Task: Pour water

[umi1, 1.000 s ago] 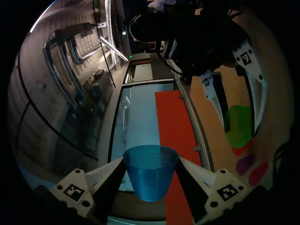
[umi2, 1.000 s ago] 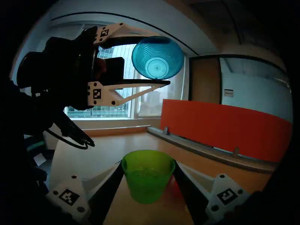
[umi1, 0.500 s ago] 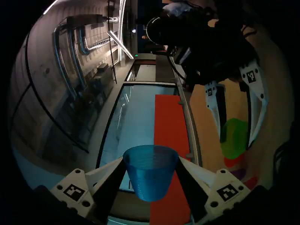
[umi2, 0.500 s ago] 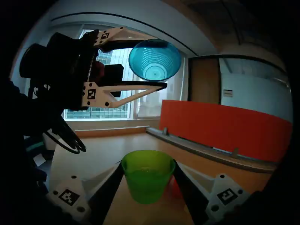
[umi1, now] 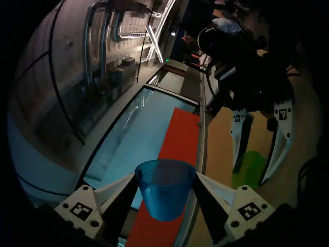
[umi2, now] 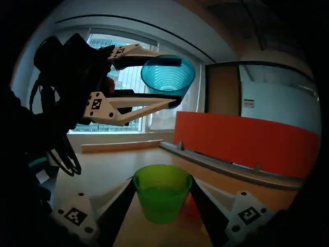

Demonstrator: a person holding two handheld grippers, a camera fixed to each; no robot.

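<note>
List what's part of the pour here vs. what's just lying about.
In the job: blue cup in left claw; green cup, liquid inside, in right claw.
Lying about: orange partition; wooden table; small red object behind the green cup.

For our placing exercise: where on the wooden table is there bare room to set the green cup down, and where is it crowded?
Bare table stretches ahead of the green cup, bordered by the window sill beyond and the orange partition at right. Crowded: a red object close by the cup's right side, cables hanging at the left edge.
</note>
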